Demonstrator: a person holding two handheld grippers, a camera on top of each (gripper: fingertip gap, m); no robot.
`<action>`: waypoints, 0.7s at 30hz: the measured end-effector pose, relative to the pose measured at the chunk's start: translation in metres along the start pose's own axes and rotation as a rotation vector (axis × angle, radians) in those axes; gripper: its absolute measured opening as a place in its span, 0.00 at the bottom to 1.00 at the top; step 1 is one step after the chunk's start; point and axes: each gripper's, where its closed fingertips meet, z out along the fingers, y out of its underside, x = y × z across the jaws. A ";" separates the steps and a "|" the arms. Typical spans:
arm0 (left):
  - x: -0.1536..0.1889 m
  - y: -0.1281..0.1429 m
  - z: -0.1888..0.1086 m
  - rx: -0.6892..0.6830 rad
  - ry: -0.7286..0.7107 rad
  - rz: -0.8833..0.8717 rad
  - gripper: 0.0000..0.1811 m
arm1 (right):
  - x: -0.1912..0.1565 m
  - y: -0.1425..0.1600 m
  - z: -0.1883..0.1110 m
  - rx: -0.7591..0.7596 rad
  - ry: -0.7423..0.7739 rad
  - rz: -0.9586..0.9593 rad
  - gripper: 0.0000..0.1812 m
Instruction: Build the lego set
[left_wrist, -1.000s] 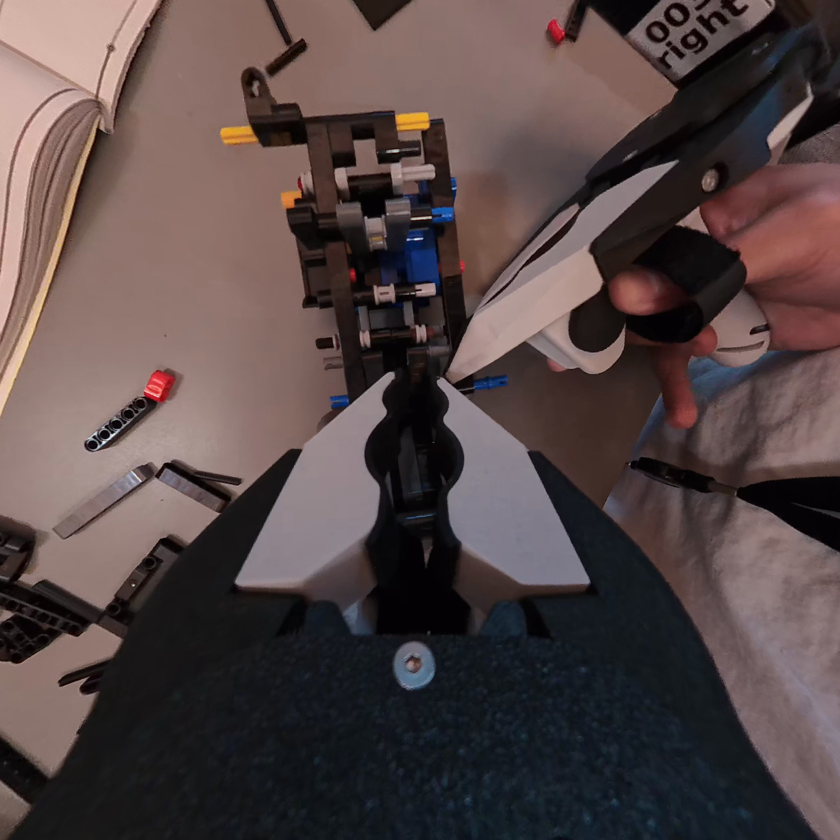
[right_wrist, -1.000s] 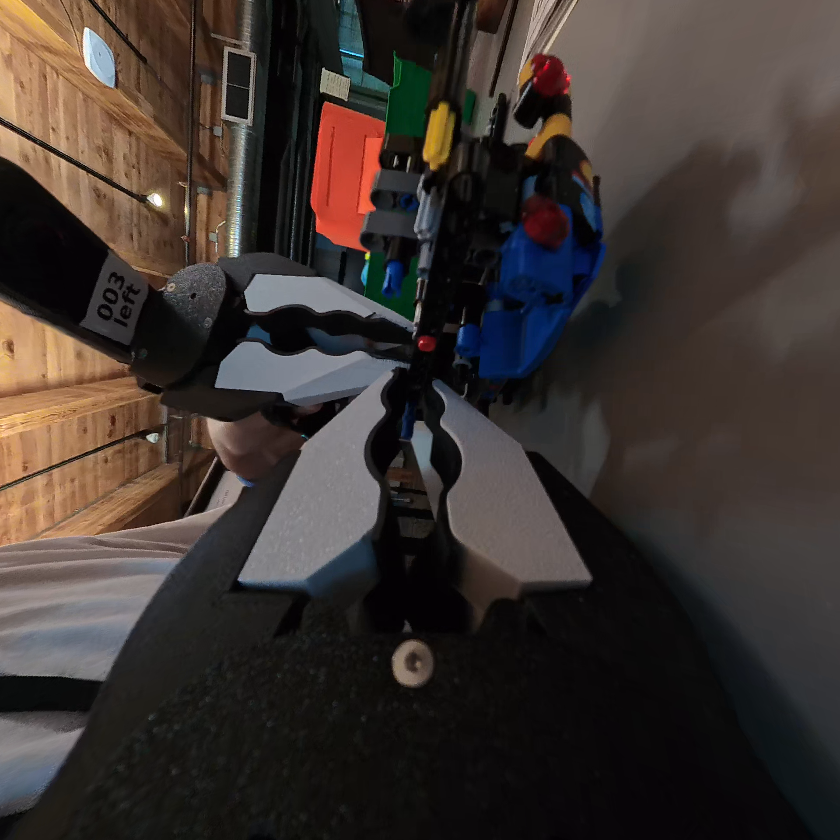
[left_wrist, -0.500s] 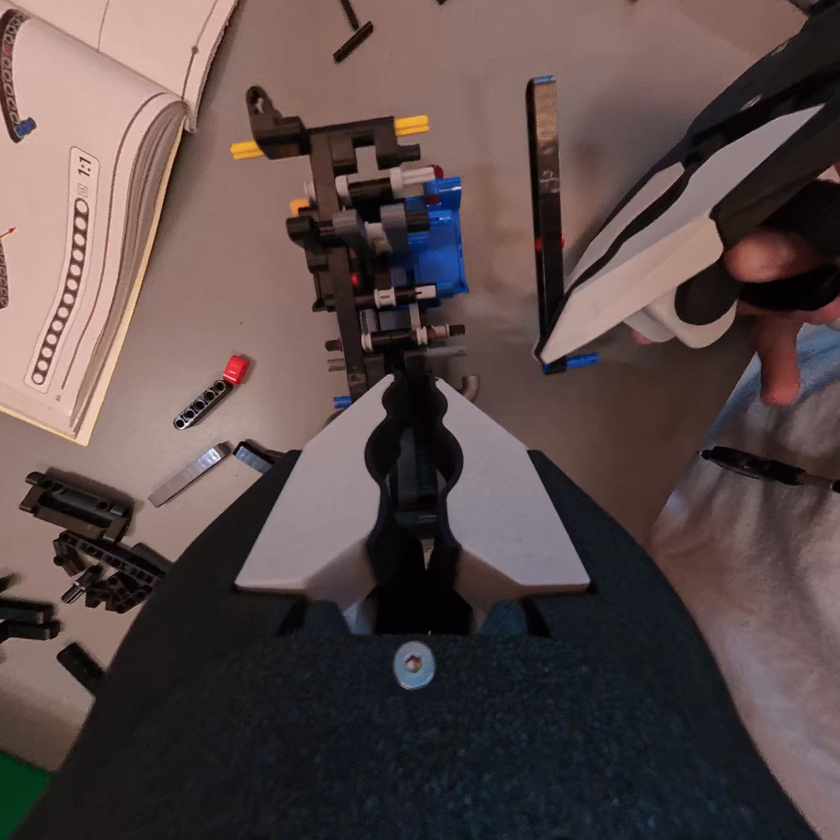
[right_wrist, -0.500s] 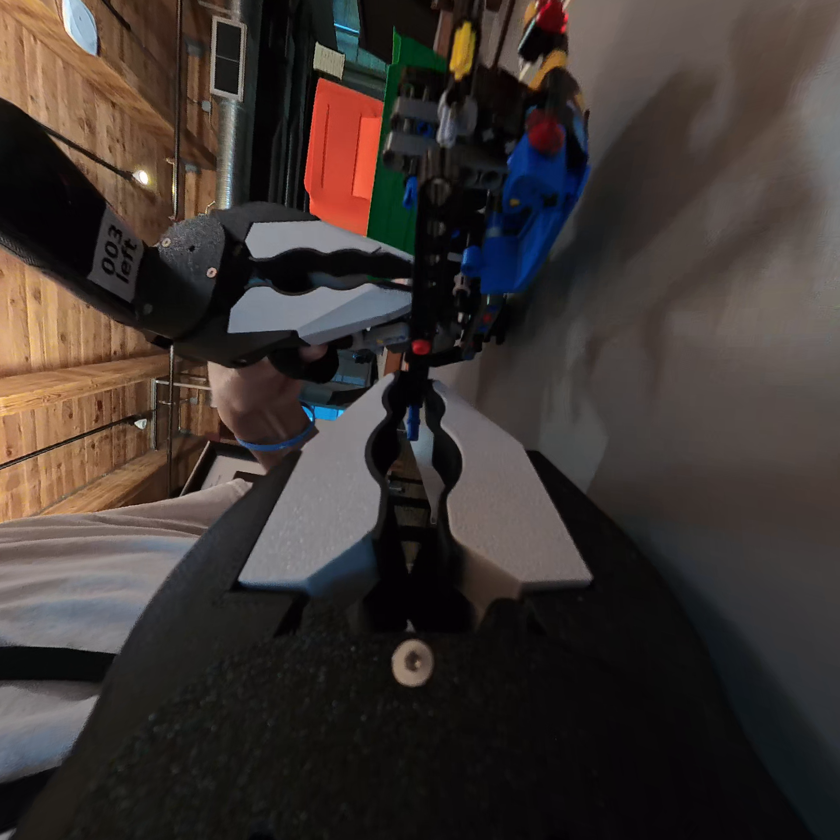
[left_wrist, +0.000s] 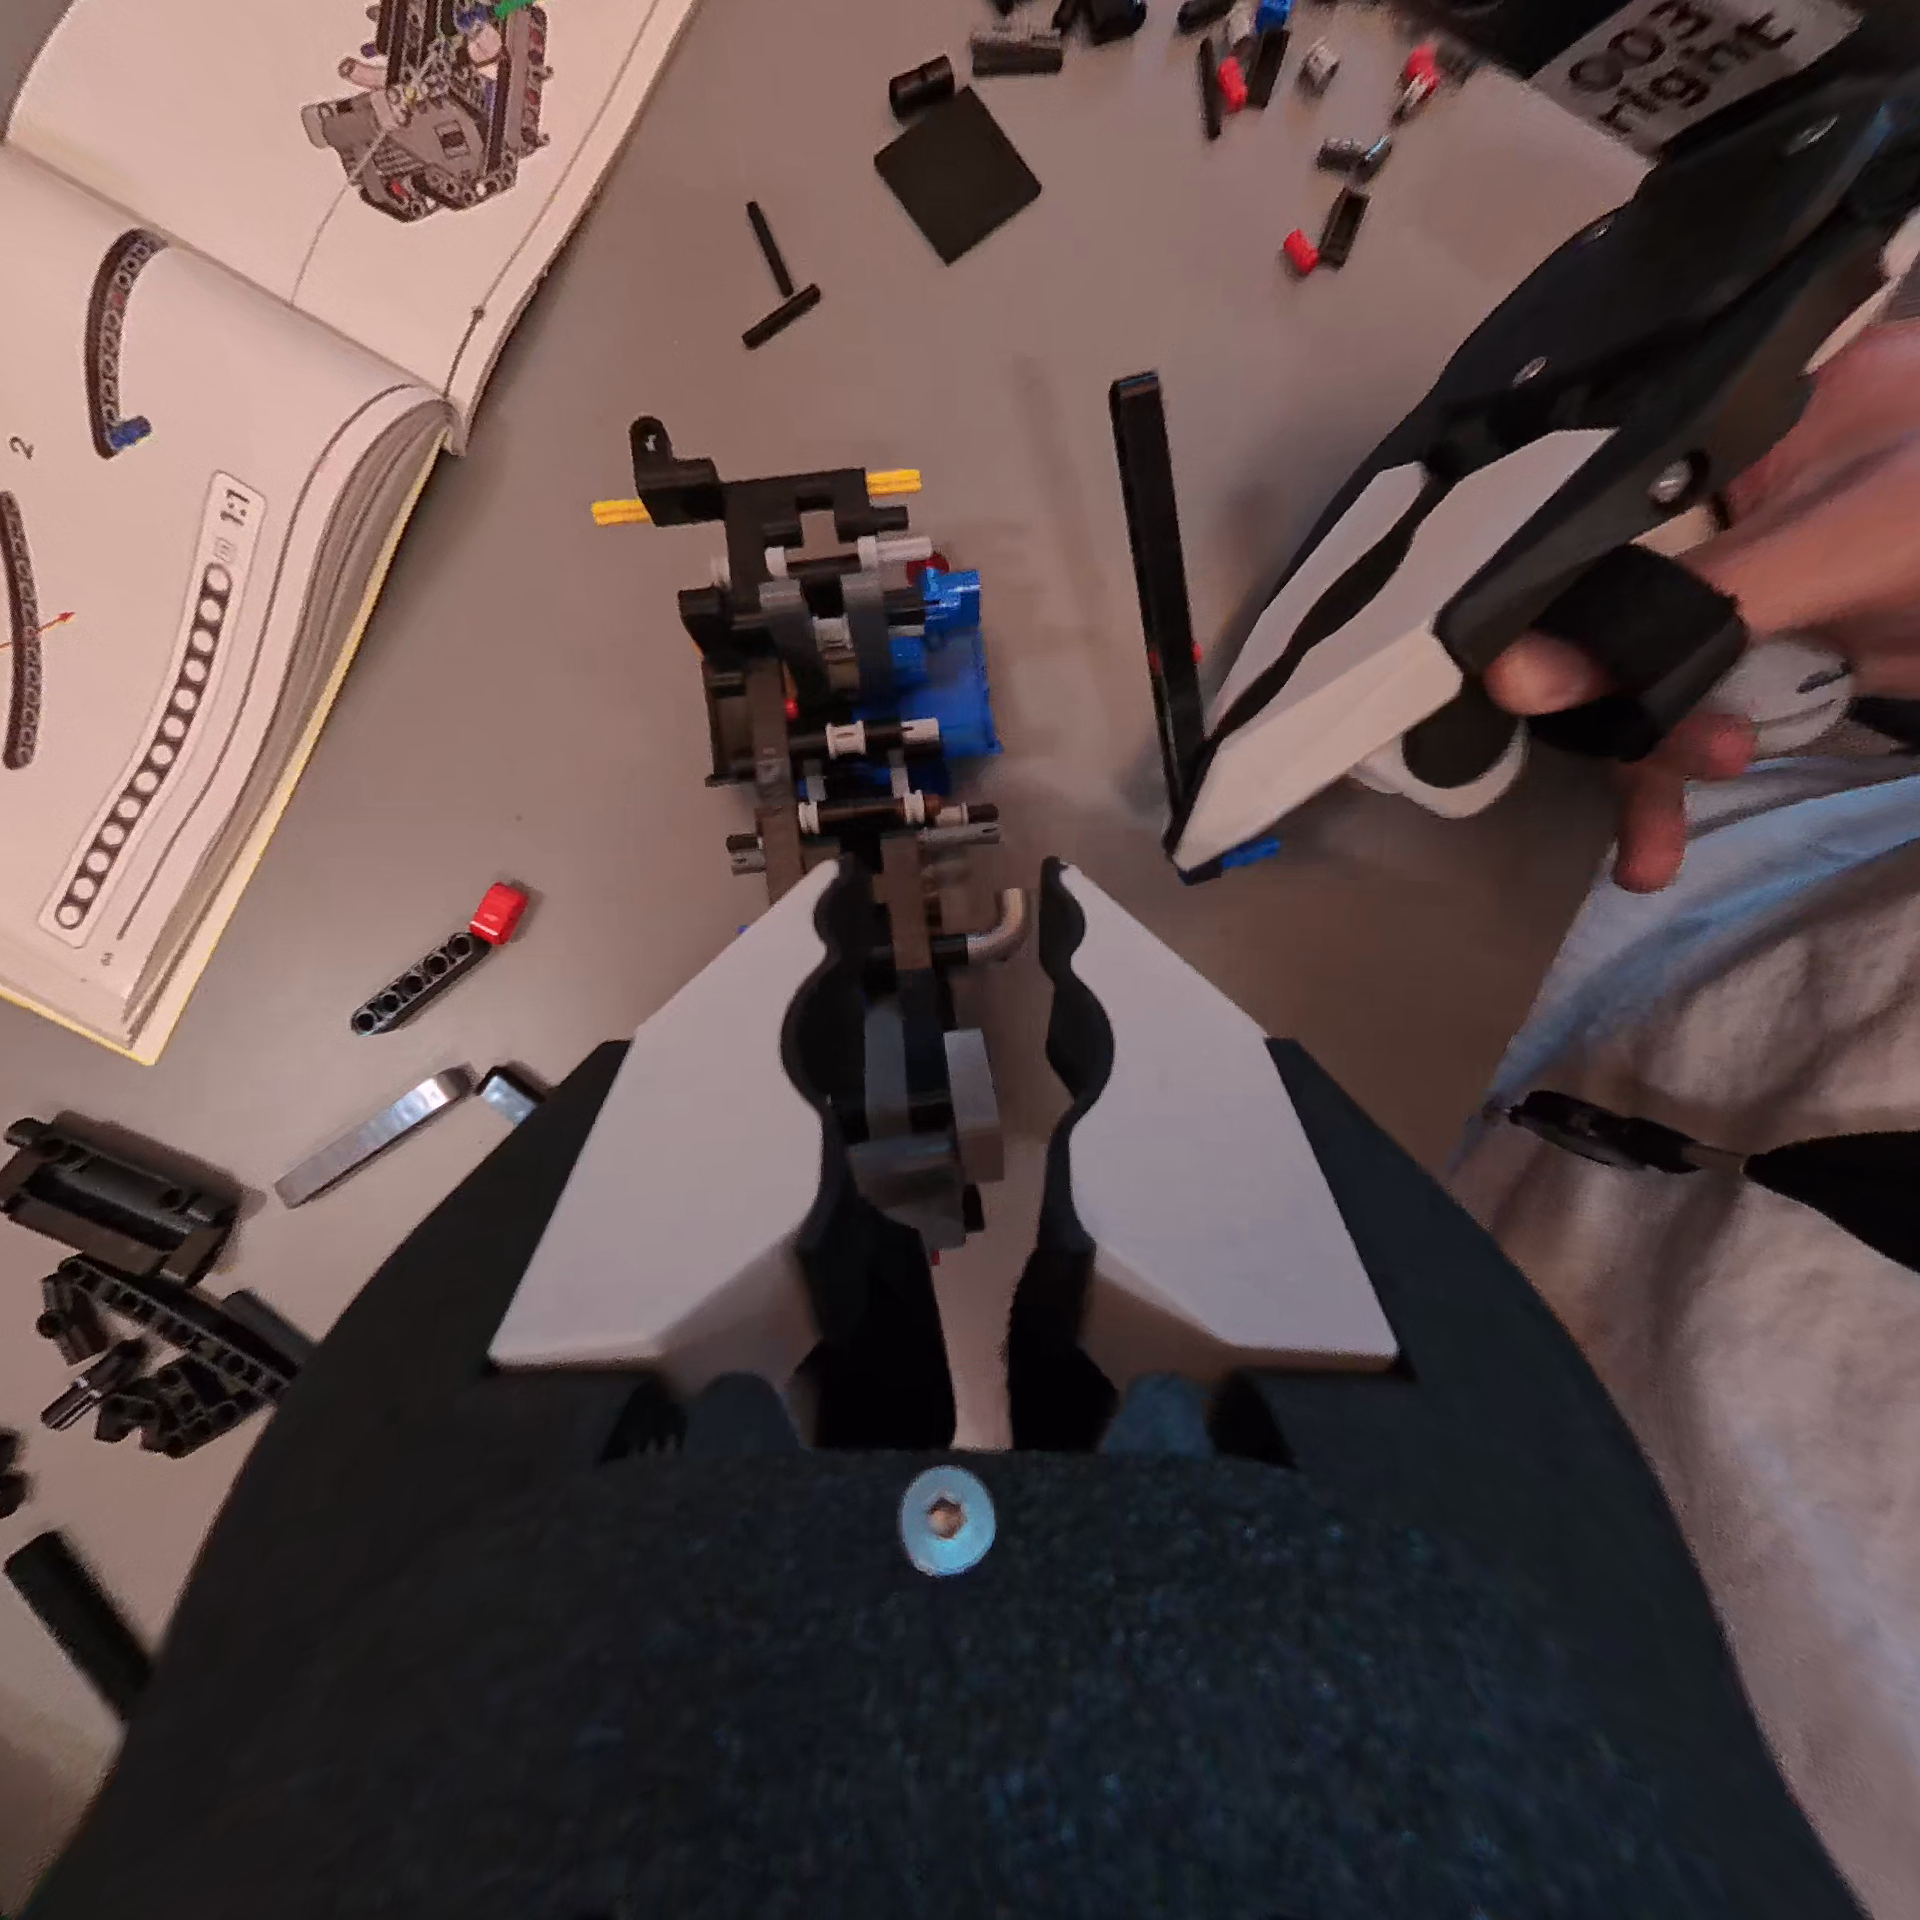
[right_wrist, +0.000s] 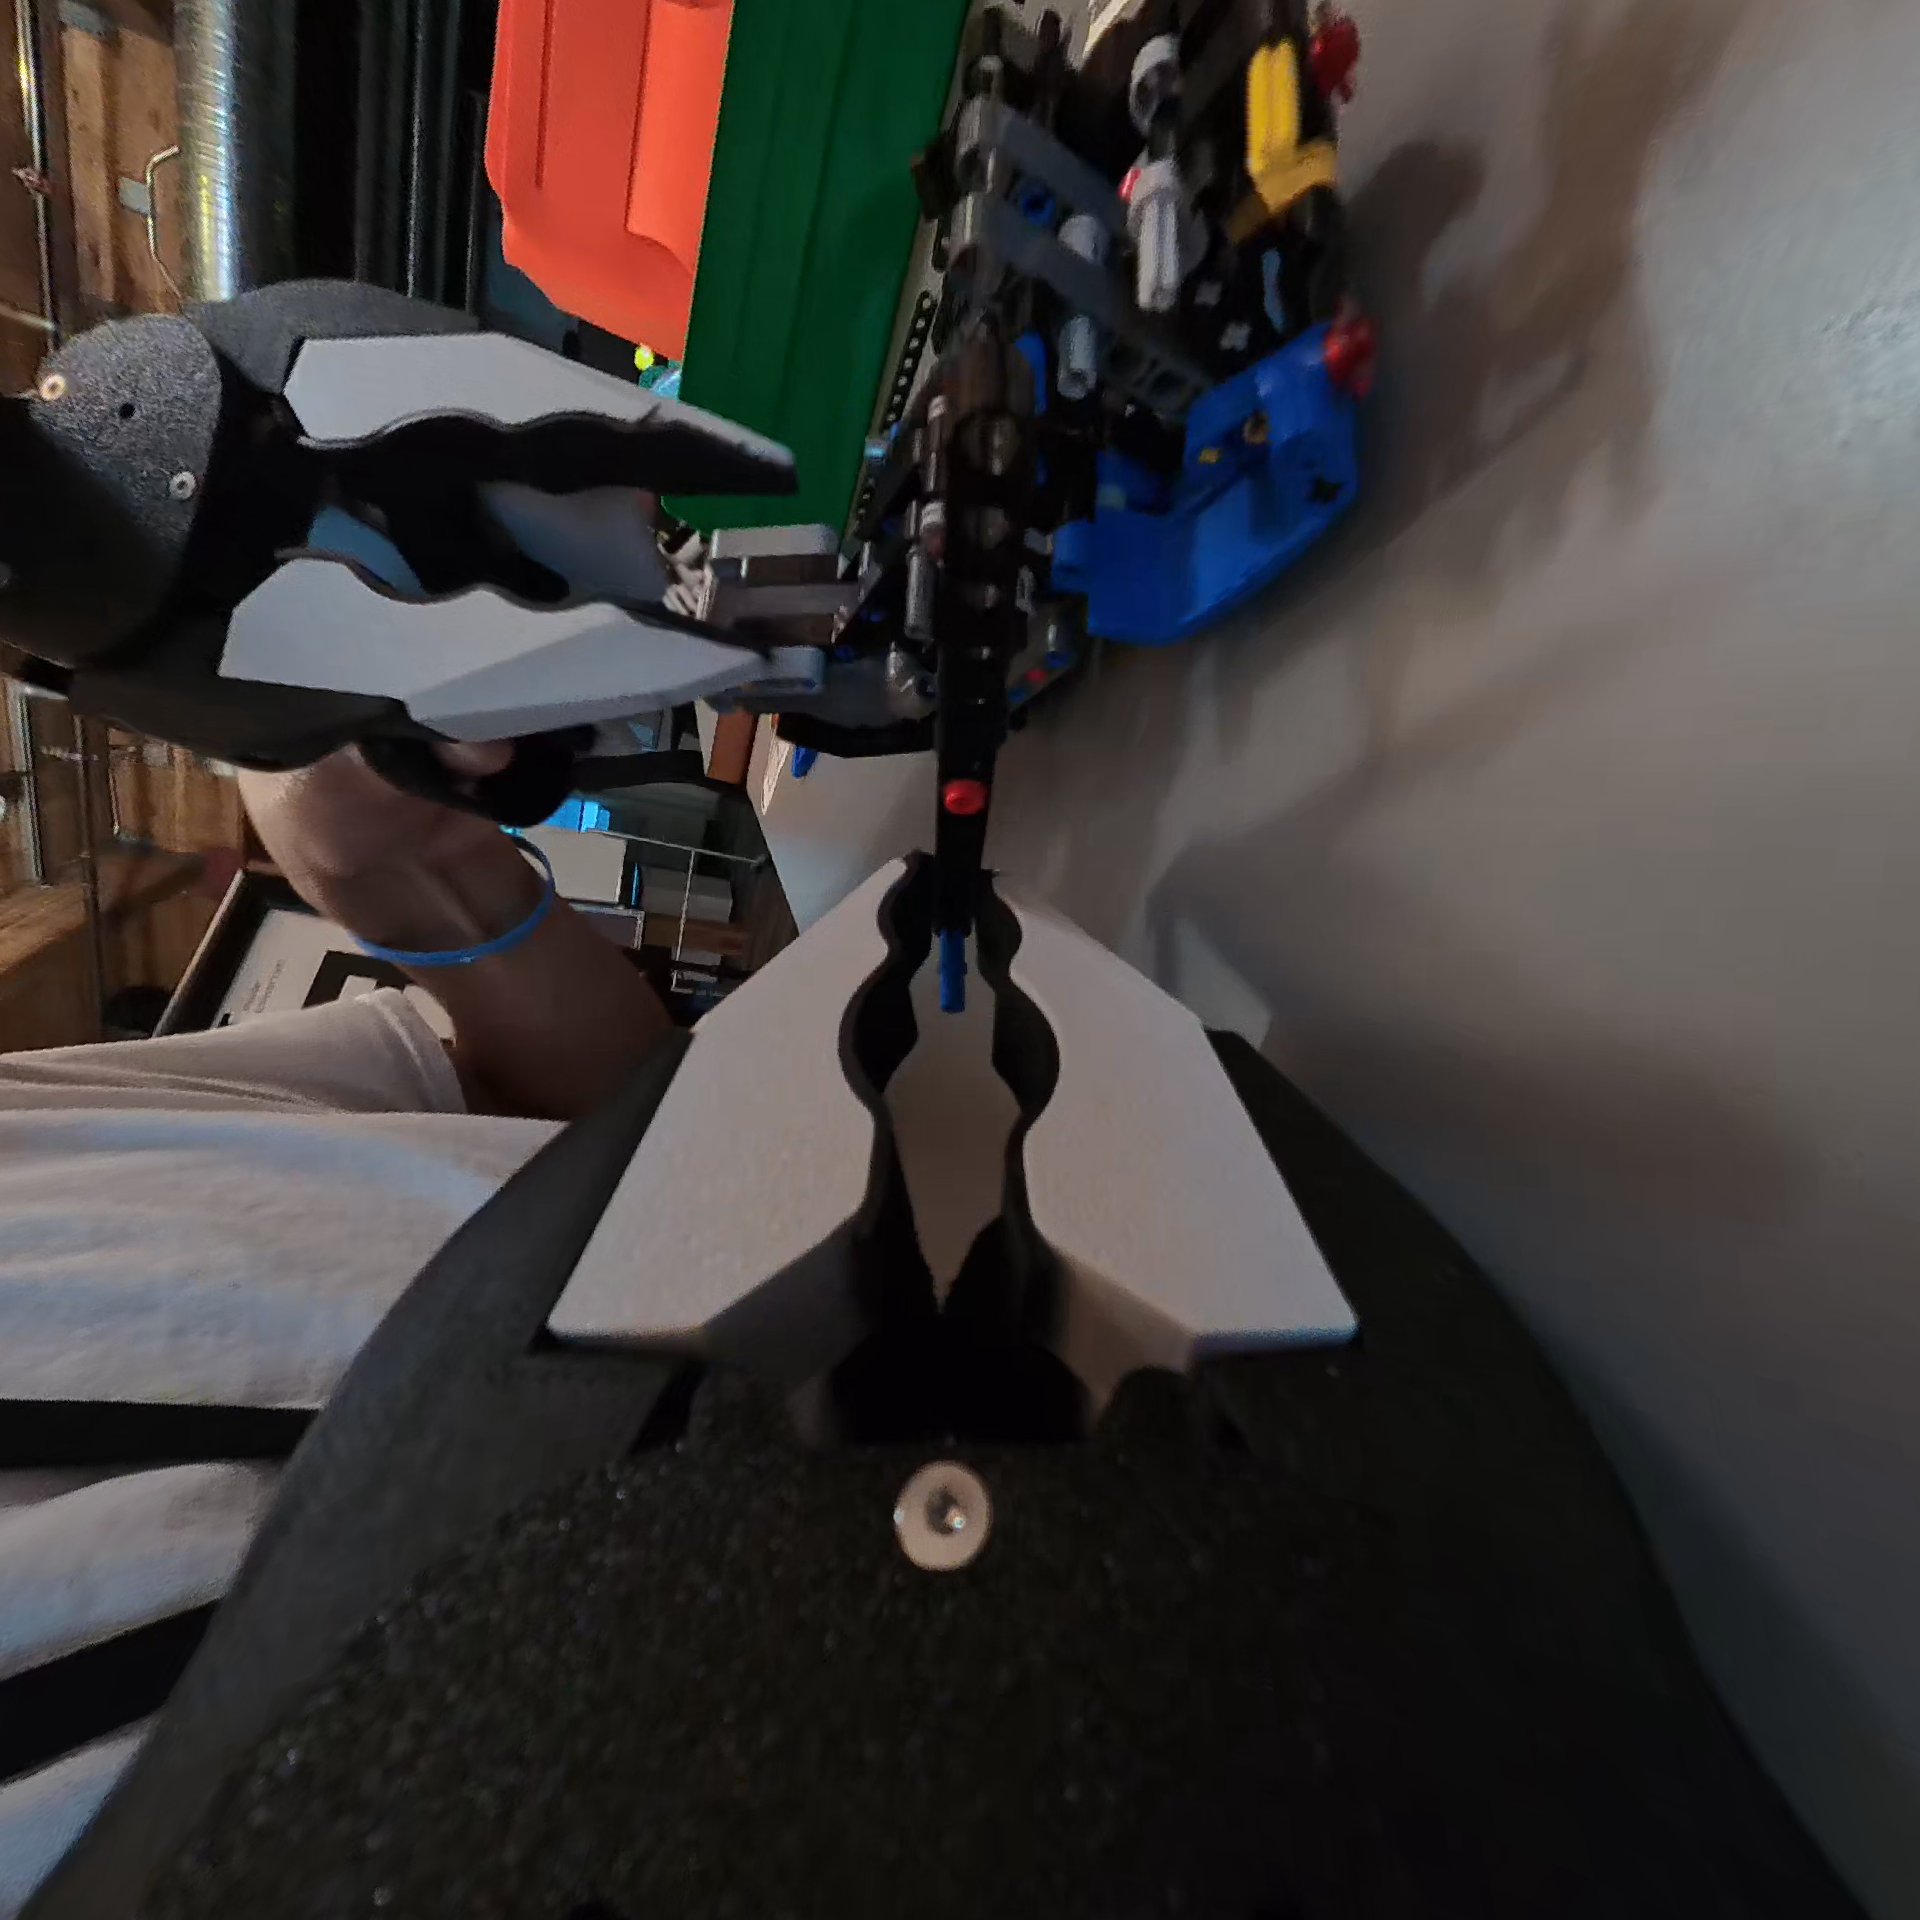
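Left gripper (left_wrist: 940, 883) let go, jaws spread around the model (left_wrist: 831, 665).
Right gripper (right_wrist: 951, 883) clamped the black beam (left_wrist: 1158, 582) at 2 o'clock, clear for refit.

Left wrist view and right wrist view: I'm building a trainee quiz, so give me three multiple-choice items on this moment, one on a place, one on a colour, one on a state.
1. In the left wrist view, where does the open instruction booklet lie?
A. Up and left of the lego model
B. Under the model
C. Right of the model

2. What colour is the pin at the gripped end of the long black beam held by the right gripper?
A. Yellow
B. Blue
C. White

3. How is the left gripper?
A. Shut on the beam
B. Out of view
C. Open, fingers either side of the model's grey end

Answers:
1 A: its pages fill the upper left corner.
2 B: a blue pin shows between the shut fingers.
3 C: a wide gap shows between the fingers.
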 end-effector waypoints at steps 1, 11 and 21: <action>-0.001 0.002 0.005 -0.020 -0.031 0.010 0.17 | -0.001 0.002 0.001 -0.014 -0.002 -0.007 0.04; -0.001 0.002 0.018 -0.067 -0.148 -0.059 0.18 | -0.006 0.002 0.000 -0.017 -0.039 -0.021 0.04; -0.001 0.006 0.018 -0.098 -0.269 -0.106 0.16 | -0.017 0.002 0.001 -0.040 -0.123 -0.037 0.03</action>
